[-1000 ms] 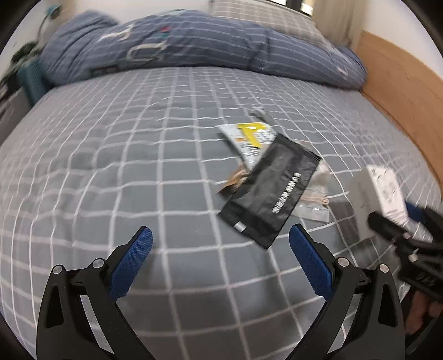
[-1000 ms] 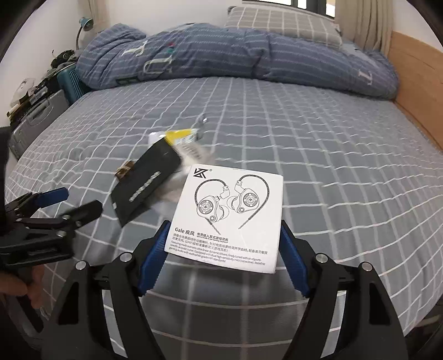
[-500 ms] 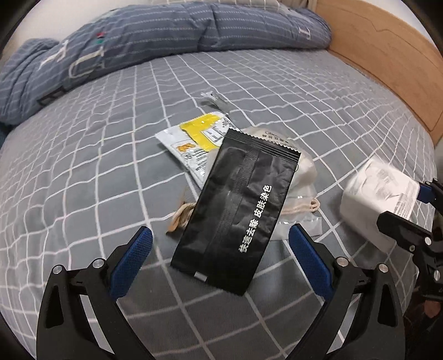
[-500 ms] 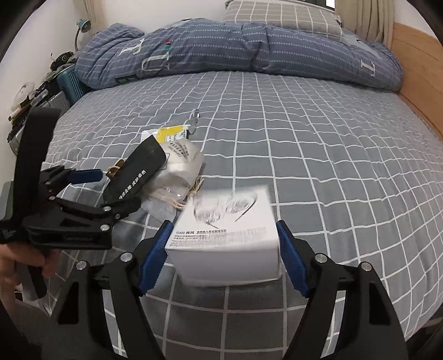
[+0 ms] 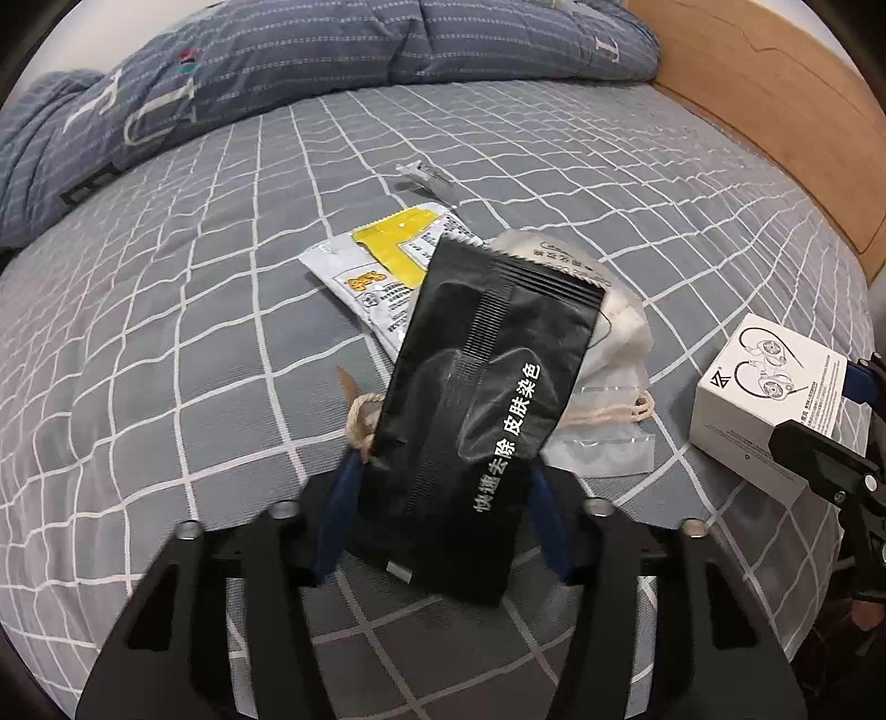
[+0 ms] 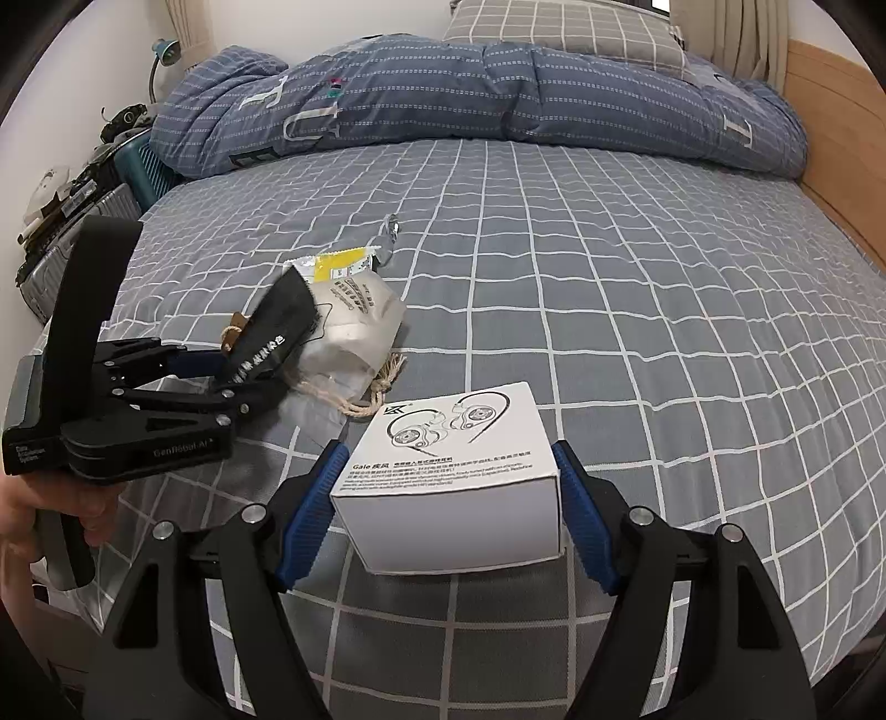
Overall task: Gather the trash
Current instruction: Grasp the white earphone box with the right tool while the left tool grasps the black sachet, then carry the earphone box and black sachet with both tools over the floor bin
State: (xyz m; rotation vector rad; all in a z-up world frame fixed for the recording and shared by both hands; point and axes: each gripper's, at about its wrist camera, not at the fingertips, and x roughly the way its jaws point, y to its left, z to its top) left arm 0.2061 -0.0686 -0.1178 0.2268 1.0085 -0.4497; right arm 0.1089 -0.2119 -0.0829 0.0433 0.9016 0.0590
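The trash lies in 1 loose heap near the left side of the bed: 1 black sachet [image 5: 476,410] with white lettering on top, 1 white and yellow wrapper [image 5: 382,271] under its far end, 1 pale drawstring bag [image 5: 614,332] beside it with its cord [image 5: 609,414] trailing out, 1 clear plastic sleeve [image 5: 603,454] flat beneath, and 1 small clear scrap [image 5: 426,177] lying apart, farther up the bed. 1 white earphone box [image 6: 454,459] makes 6 pieces in all.

The left gripper [image 5: 443,509] has the near end of the black sachet between its blue pads [image 5: 340,515]; its jaws are closing, drawn in narrow against the sachet's 2 long edges, and the sachet's far end tilts up off the heap. The right gripper [image 6: 448,509] clamps the white earphone box by its 2 side faces, printed face up, just above the sheet and to the right of the heap.

The bed wears a grey sheet [image 6: 609,277] with a white grid. 1 rolled blue quilt [image 6: 470,99] and 1 checked pillow [image 6: 554,27] lie at the far end, a wooden board [image 5: 775,111] runs along the right, and suitcases [image 6: 94,221] stand at the left.

A hand [image 6: 50,509] grips the left gripper's handle from below, the tool angled down toward the heap; the right gripper also slants down.
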